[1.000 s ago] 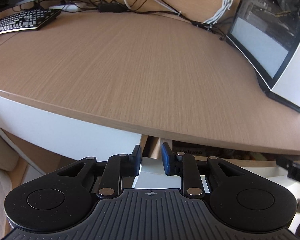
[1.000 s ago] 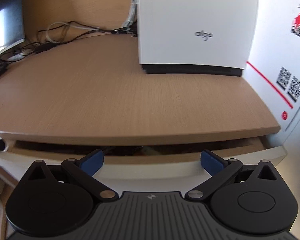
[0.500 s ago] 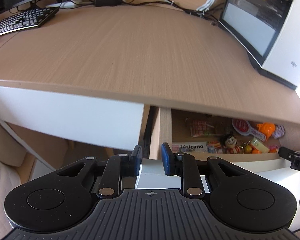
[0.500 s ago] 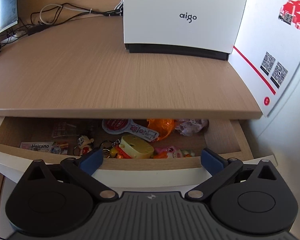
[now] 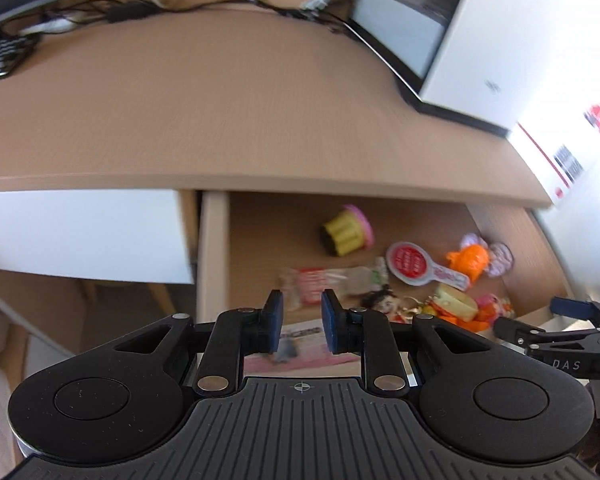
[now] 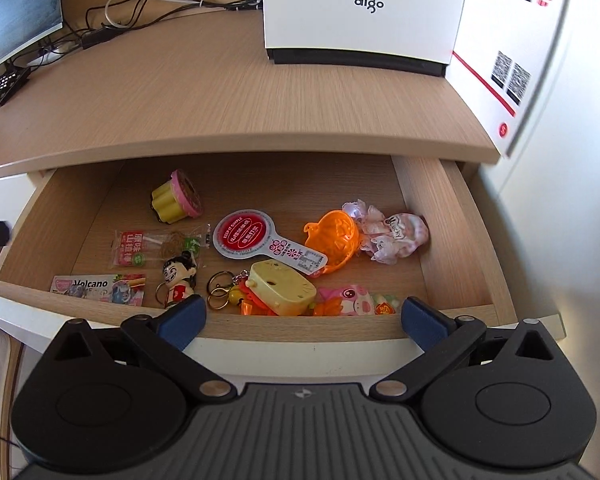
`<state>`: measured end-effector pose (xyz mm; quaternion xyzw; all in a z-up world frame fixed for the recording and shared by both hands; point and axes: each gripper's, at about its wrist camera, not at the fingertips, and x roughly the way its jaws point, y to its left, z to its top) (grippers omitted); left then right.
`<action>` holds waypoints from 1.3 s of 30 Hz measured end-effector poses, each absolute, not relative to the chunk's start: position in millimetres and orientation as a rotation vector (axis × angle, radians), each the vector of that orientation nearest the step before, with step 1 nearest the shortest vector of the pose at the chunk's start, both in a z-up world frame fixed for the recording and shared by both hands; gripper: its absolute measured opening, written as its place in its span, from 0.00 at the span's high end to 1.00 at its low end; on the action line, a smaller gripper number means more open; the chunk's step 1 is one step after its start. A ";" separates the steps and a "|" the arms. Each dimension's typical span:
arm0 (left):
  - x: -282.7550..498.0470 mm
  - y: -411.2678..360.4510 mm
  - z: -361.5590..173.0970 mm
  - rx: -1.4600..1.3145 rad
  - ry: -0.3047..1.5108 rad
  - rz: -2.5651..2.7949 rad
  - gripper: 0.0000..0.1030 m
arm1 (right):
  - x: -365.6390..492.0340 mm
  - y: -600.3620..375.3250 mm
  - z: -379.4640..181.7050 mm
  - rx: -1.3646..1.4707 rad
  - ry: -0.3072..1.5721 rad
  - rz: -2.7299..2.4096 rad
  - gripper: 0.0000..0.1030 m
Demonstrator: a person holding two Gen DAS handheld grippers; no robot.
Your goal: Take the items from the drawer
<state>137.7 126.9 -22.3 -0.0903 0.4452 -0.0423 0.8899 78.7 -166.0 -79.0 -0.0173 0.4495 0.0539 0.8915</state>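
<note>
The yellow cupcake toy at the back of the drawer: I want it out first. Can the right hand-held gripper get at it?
Probably yes: the drawer is pulled out, the cupcake toy lies alone, and the right hand-held gripper is open.

The wooden desk (image 6: 220,96) carries a white computer case (image 6: 364,8), cables (image 6: 148,12) and a keyboard (image 6: 0,88).

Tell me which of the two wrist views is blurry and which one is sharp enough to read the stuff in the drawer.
Left wrist view: motion-smeared, the snack packet and desk edge soft. Right wrist view: sharp, the Volcano card is legible, though fisheye bends the drawer front.
</note>
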 end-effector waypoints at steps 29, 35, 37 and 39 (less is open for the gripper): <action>161.4 70.5 -74.4 0.210 1.231 -0.540 0.76 | 38.4 -192.3 -70.2 -0.028 1.094 0.189 0.00; 151.9 69.3 -82.1 0.461 1.351 -0.653 0.76 | 57.2 -193.9 -59.2 0.004 1.053 0.246 0.00; 155.3 70.7 -88.3 0.482 1.390 -0.672 0.76 | 65.0 -190.6 -59.0 0.000 1.052 0.264 0.00; 161.0 73.3 -95.2 0.428 1.444 -0.710 0.77 | 69.6 -186.8 -58.3 -0.002 1.054 0.278 0.00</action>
